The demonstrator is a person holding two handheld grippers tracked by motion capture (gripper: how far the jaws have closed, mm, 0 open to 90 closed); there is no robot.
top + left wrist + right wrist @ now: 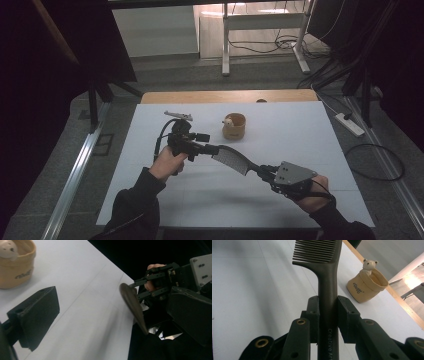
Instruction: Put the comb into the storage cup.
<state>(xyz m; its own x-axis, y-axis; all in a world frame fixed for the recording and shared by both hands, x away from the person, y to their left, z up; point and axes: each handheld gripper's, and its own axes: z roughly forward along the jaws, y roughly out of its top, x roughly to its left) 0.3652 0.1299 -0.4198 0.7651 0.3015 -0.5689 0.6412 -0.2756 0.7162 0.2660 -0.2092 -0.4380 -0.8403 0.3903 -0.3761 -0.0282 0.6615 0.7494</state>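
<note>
- Right hand-held gripper [265, 172]: jaws closed on the handle of a dark comb [231, 159]. In the right gripper view both pads press the comb's handle [327, 312] from either side, with the teeth pointing away toward the far side of the counter.
- Comb: held in the air above the white counter [300, 130], not resting on it. In the high view it spans the gap between the two grippers, its toothed end toward the left one.
- Left hand-held gripper [210, 148]: jaws stand wide apart. In the left gripper view one black pad [37, 315] sits at the left, well clear of the comb's end [132, 307], which shows edge-on.
- Whether the comb's tip lies between the left jaws or only just beside them is hard to tell; no pad appears to touch it.
- Tan cup [234, 126]: stands upright on the counter beyond the comb, toward the far edge, well apart from both grippers. A small bear figure [369, 266] sits at its rim.
- The person's hands hold both grippers above the near half of the counter.
</note>
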